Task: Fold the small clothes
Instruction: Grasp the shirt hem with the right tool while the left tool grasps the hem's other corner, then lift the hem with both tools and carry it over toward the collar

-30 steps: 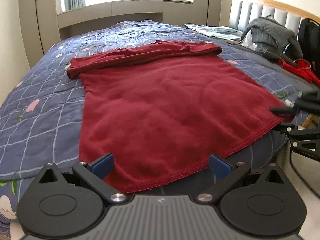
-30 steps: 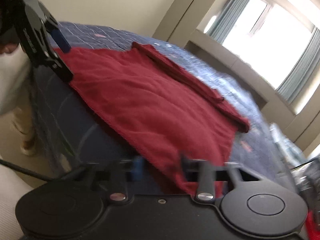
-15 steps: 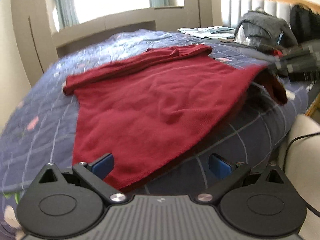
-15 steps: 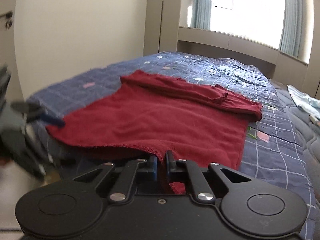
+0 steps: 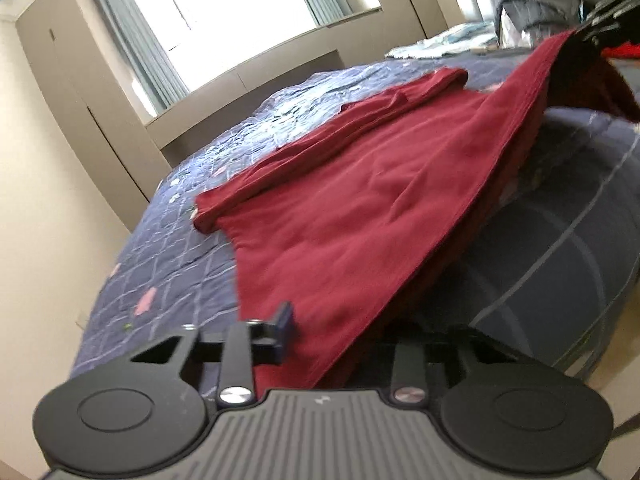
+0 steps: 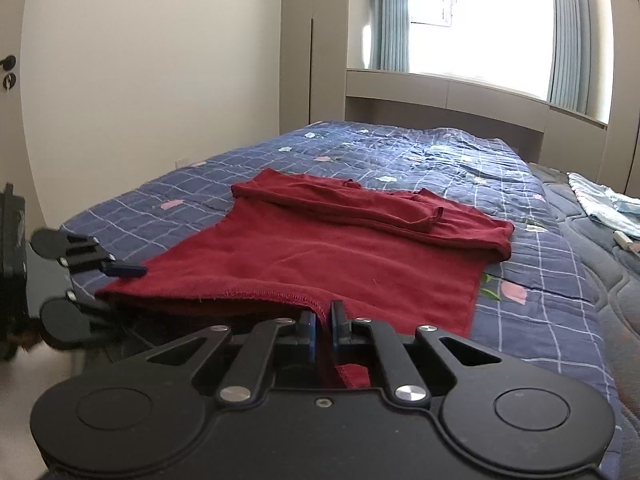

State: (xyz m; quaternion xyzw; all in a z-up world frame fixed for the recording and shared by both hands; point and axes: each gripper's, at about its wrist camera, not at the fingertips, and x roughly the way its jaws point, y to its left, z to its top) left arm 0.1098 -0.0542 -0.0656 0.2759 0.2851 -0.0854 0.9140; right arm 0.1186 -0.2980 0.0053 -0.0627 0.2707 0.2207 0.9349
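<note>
A bedroom with pale walls and a bright window holds a bed under a blue checked quilt, and a heap of other clothes lies near the headboard. A red garment is spread flat across the quilt, its sleeves already folded in across the top end, its hem at the near edge of the bed.

The right gripper is clamped on the hem's right corner; red cloth runs down between its closed fingers, and that corner is lifted off the quilt so the hem hangs in a taut line toward the other side. The left gripper is at the hem's left corner with its jaws closing. Cloth lies between them, draped over the right finger so that it is hidden. In the right wrist view one blue pad sits above the cloth and the other below, with a gap showing, so the grip there does not look finished.

The step in hand seems to be taking both bottom corners for the fold of hem up toward the sleeves. The next move calls for the left pinch to be firm first, then both corners raised level and carried forward together, so the fold line lands straight across the body.
</note>
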